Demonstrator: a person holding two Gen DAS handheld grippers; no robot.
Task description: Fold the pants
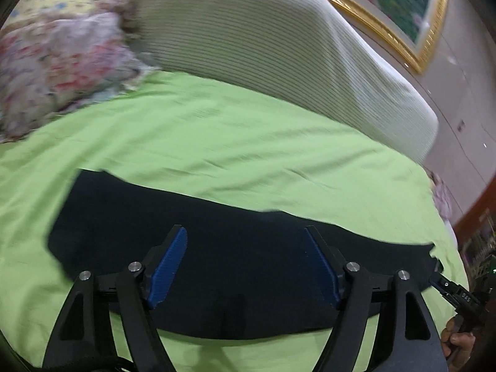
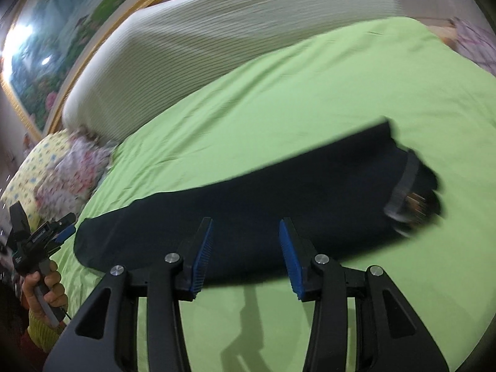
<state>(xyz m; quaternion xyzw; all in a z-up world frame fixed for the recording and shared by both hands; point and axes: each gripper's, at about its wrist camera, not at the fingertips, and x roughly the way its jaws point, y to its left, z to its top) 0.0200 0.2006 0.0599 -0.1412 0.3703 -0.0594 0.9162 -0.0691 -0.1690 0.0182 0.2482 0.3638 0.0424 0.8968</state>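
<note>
Dark navy pants [image 1: 235,266] lie flat in a long strip across a green bed sheet [image 1: 217,142]. In the right wrist view the pants [image 2: 248,198] run from lower left to the waistband at the right, where a grey band and label show. My left gripper [image 1: 245,232] is open and empty, hovering above the middle of the pants. My right gripper [image 2: 246,223] is open and empty, above the pants' near edge. The right gripper also shows in the left wrist view [image 1: 437,279], and the left gripper in the right wrist view [image 2: 66,221].
A large cream ribbed pillow or bolster [image 1: 279,52] lies along the back of the bed. Floral and yellow patterned bedding [image 1: 55,62] is piled at the bed's left end. A gold-framed painting [image 1: 403,15] hangs behind. The sheet [image 2: 341,93] spreads wide beyond the pants.
</note>
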